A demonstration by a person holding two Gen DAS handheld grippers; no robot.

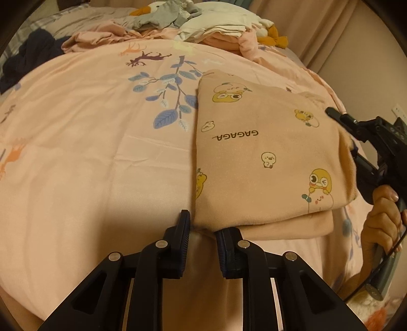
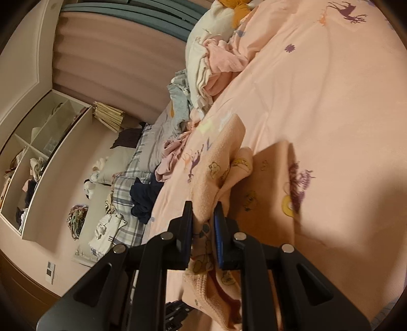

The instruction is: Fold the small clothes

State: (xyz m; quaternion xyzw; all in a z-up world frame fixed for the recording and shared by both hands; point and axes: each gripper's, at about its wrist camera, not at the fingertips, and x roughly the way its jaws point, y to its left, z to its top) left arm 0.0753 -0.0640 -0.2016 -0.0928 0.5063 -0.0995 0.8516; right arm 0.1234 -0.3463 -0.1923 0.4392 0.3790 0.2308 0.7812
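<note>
The left wrist camera looks steeply down along its fingers, close over the pink bedspread (image 1: pixel 89 152), toward the clothes pile (image 1: pixel 178 23) at its far end. The right wrist camera sits low and close over the same bedspread (image 2: pixel 330 101), rolled sideways, facing flatter toward that pile (image 2: pixel 208 68) (the one landmark both views share) and a wall shelf (image 2: pixel 58 157) beyond.
</note>
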